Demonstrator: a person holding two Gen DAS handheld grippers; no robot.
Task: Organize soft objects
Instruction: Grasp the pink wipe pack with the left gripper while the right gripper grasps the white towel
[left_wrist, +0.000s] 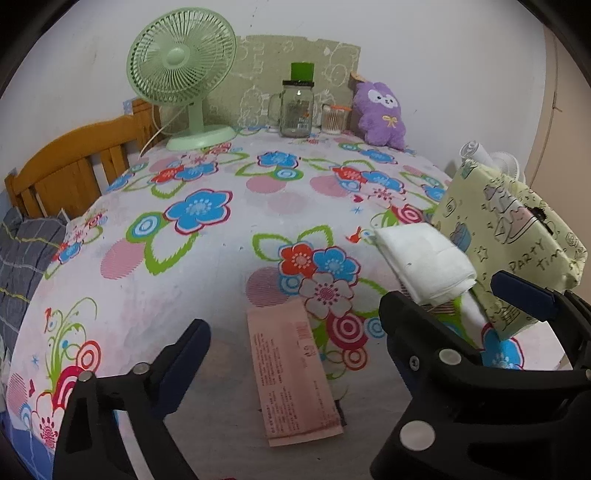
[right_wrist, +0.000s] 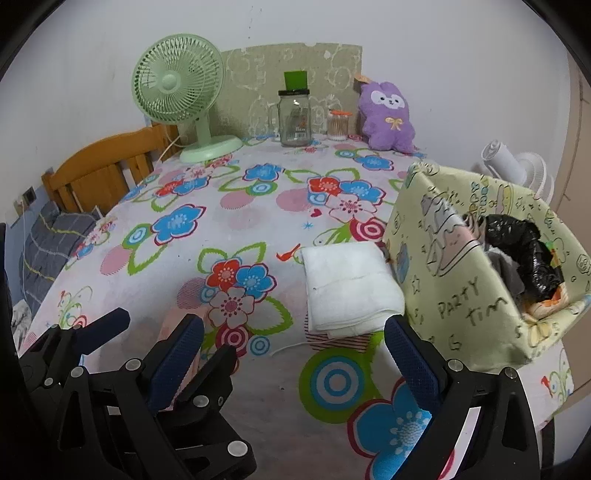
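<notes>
Near the table's right edge, beside the yellow fabric bin (right_wrist: 461, 280), the folded white cloth (right_wrist: 351, 291) lies flat. Your right gripper (right_wrist: 295, 354) is spread wide before it, left gripper (left_wrist: 291, 354) likewise: straddle the fold, pinch every layer.

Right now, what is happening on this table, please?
A person holds one pair of tongs in each hand over a flowered table. Both are open and hold nothing. The right tongs point toward a folded white cloth lying beside a yellow fabric bin that already holds dark items. The left tongs hover above a pink packet. A purple plush stands at the far edge.
</notes>
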